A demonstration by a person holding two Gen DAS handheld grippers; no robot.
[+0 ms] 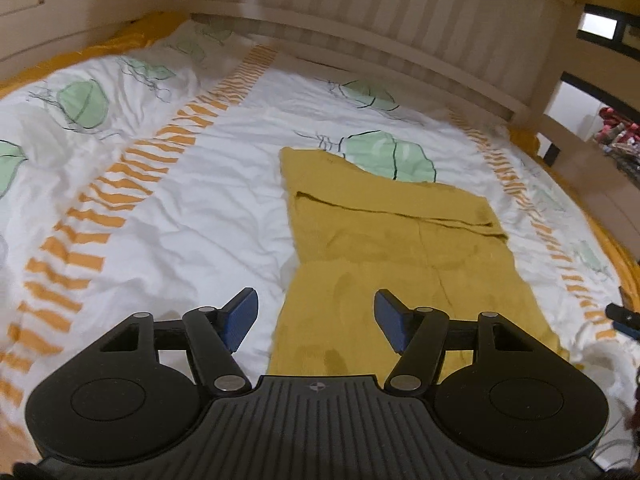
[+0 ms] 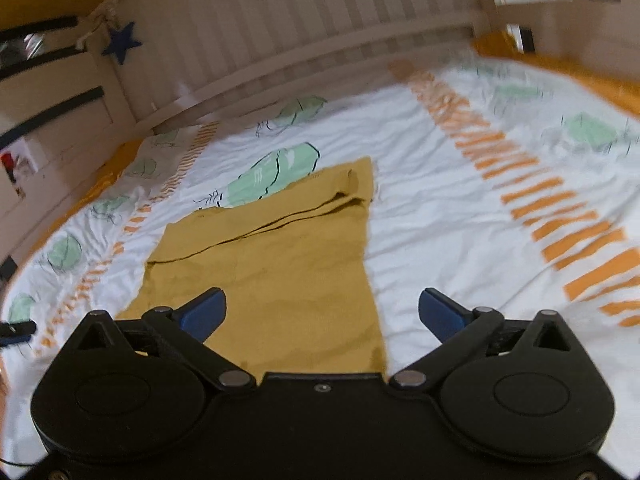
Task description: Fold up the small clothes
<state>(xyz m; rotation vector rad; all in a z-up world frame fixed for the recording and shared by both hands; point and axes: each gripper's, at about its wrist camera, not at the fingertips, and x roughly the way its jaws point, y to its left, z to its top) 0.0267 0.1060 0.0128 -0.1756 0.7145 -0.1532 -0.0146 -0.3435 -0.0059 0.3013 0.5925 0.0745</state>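
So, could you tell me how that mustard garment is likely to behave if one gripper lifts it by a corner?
The mustard garment lies flat with soft folds, so it will probably droop limply. It looks thin, likely light. On the wrinkled duvet it may drag rather than slide.

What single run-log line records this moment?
left gripper: open, empty | right gripper: open, empty | mustard garment: flat on quilt, far end folded

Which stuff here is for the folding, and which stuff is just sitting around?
For the folding:
- yellow garment, lying partly folded on the bed
- left gripper, open, holding nothing
- right gripper, open, holding nothing

Just there:
- white quilt with green leaves and orange stripes, under the garment
- wooden bed rail
- blue star hanging on the rail
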